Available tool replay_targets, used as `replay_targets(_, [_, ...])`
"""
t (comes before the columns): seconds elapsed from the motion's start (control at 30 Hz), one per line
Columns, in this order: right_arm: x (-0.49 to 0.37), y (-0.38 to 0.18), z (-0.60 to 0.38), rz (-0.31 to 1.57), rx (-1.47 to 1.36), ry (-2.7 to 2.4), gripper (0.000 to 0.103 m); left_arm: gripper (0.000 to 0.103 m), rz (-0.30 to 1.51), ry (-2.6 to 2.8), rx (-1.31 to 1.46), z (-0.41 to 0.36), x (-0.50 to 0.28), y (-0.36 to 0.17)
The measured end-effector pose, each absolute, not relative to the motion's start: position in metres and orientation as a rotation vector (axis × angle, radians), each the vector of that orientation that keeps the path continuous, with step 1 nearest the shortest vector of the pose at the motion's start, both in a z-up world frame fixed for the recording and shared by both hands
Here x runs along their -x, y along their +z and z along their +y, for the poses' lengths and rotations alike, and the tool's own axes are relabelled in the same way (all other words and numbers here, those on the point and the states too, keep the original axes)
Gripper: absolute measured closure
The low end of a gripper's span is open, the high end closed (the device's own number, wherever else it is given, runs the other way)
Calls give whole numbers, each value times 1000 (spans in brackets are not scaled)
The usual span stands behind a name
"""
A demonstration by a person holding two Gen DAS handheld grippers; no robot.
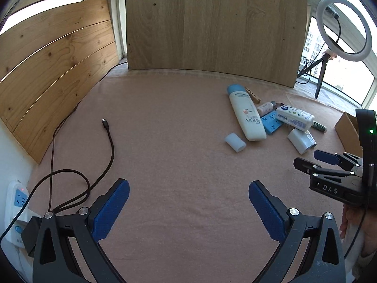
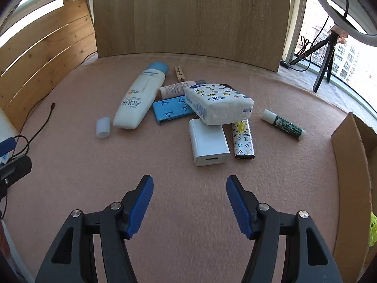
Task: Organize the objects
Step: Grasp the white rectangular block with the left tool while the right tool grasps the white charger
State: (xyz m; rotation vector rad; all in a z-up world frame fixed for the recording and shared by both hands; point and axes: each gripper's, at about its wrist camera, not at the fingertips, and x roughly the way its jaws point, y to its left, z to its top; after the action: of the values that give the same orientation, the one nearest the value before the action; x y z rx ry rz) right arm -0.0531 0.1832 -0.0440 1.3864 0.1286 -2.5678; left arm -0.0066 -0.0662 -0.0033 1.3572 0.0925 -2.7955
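A pile of small objects lies on the pink cloth. In the right wrist view: a white AQUA tube, a clear cap, a blue flat piece, a tissue pack, a white charger, a patterned lighter, a green glue stick, a small bottle and a wooden peg. My right gripper is open and empty, just short of the charger. My left gripper is open and empty over bare cloth; the AQUA tube lies far right of it.
A cardboard box stands at the right edge. A black cable and a power strip lie at the left. Wooden boards wall the back and left. A ring light on a tripod stands at the back right.
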Motion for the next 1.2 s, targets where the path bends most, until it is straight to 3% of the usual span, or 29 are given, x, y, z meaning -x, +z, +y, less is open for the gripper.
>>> replay_targets(0.17, [78,-51,193,139,-1373,-2589,44,0,186,-2797,-1364,-66,18,-15])
replay_targets(0.23, [85,-51,194,144,-1374,-2570,69,0,202,-2818,-1355,-57,31,-20])
replay_targets(0.27, [86,-51,194,147,-1379,-2554,72,0,198,-2829,-1355,-52,39,-23])
replay_targets(0.47, [55,-49,198,153,-1402,-2499,72,3,82,-2839,-1394,-16,90,-49])
replay_targets(0.57, [23,-49,208,144,-1425,-2488,72,21,42,-2781,-1475,-10,106,-64])
replay_targets(0.63, [3,-49,216,130,-1438,-2484,72,23,52,-2796,-1440,-10,109,-64])
replay_targets(0.7, [-13,-49,225,93,-1453,-2483,72,34,51,-2811,-1430,-10,109,-63])
replay_targets(0.83, [-32,-48,233,63,-1465,-2483,72,80,28,-2840,-1433,-9,108,-61])
replay_targets(0.87, [-34,-48,234,61,-1463,-2485,72,86,9,-2842,-1432,-7,107,-60])
replay_targets(1.0, [-38,-46,235,39,-1455,-2496,72,98,-25,-2851,-1415,-6,92,-56])
replay_targets(1.2, [-43,-43,223,37,-1438,-2506,72,98,103,-2870,-1418,-21,38,-42])
